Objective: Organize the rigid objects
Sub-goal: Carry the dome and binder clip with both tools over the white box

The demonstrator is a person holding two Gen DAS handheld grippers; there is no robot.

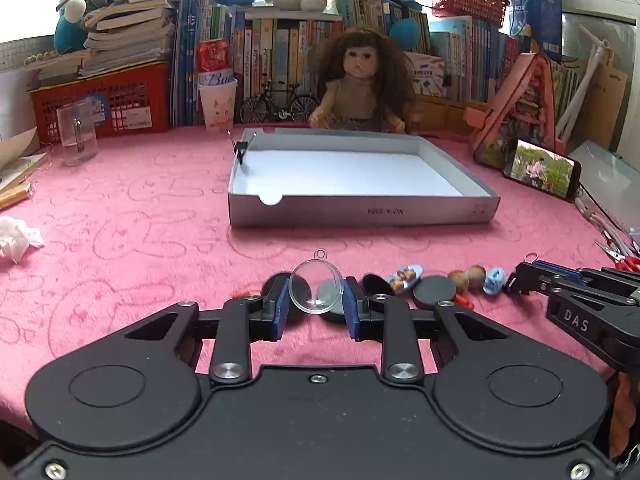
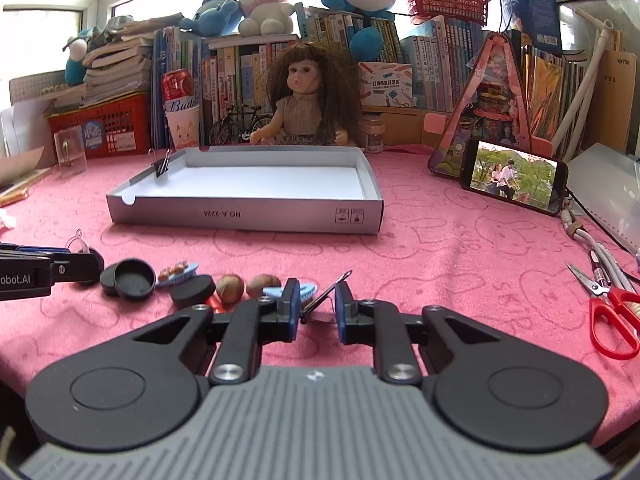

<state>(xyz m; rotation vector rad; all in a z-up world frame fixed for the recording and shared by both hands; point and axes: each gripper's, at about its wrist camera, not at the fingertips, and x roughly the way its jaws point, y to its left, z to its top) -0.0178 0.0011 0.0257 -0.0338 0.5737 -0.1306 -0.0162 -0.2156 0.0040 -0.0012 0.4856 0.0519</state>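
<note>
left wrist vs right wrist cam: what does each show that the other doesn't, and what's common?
Left wrist only: a crumpled white tissue on the cloth, and the clear half-sphere seen whole between the left gripper fingers.

Right wrist only: a small jar beside the doll, the red scissors in full, and a black binder clip between the right gripper fingers.

Both: the grey tray with a binder clip on its wall, the doll, the phone, and the black round lids.
</note>
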